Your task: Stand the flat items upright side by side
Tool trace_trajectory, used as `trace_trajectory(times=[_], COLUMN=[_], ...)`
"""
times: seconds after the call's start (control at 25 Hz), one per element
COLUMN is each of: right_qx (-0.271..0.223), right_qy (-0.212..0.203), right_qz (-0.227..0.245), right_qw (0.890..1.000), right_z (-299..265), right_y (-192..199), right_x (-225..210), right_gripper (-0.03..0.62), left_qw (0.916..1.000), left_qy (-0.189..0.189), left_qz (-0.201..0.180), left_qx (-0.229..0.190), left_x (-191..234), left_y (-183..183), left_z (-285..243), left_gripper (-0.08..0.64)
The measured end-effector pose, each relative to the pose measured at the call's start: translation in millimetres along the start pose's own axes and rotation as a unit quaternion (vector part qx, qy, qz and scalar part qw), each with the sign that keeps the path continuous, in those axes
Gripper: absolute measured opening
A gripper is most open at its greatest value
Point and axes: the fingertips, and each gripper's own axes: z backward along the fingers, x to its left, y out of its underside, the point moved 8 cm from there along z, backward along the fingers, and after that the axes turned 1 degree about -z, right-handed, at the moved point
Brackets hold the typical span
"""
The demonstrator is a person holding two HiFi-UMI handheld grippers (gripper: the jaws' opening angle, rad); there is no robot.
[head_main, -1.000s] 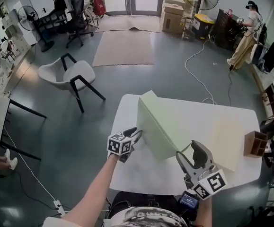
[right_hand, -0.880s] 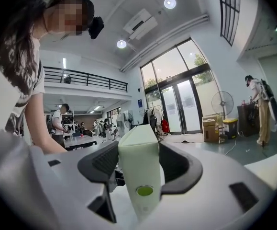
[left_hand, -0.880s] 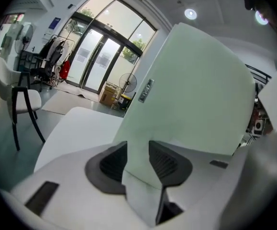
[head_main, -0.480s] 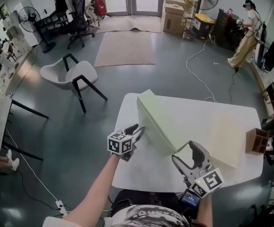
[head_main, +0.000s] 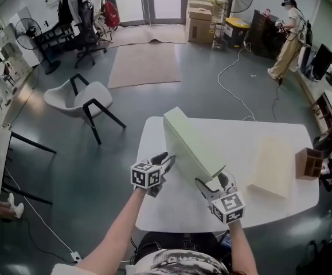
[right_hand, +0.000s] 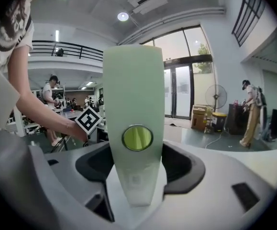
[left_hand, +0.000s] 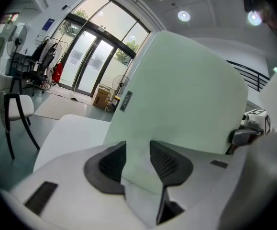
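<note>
Two tools are working on one pale green binder (head_main: 190, 145), which is standing on edge at the middle of the white tabletop (head_main: 166, 208). The left tool (head_main: 166, 160), at lower centre-left, is pinching the binder's near cover, its jaws closed narrowly on it. The right tool (head_main: 213, 182), at lower centre, is straddling the end of the spine. Its jaws have just been opening and are sitting wide with the spine between them, not clamping. A cream flat item (head_main: 272, 168) is lying flat at the right, well apart.
</note>
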Motion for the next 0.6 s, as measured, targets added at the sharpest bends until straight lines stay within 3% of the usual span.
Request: trace_trajectory(times=[0.24, 0.44, 0.6], right_qx=[-0.022, -0.024, -0.028], right_qy=[0.131, 0.223, 0.267], right_qz=[-0.031, -0.063, -0.081], right_qw=[0.991, 0.972, 0.960], right_z=[17, 30, 34], right_y=[6, 13, 16], right_x=[6, -26, -52], right_gripper=[0.299, 0.299, 0.299], left_qw=[0.9944, 0.9900, 0.9859], left_qy=[0.046, 0.073, 0.092], left_qz=[-0.083, -0.112, -0.134], left_qx=[0.046, 0.044, 0.040], left_x=[-29, -52, -76], left_y=[-8, -10, -3], left_z=[-27, -30, -22], left_gripper=[0.172, 0.172, 0.172])
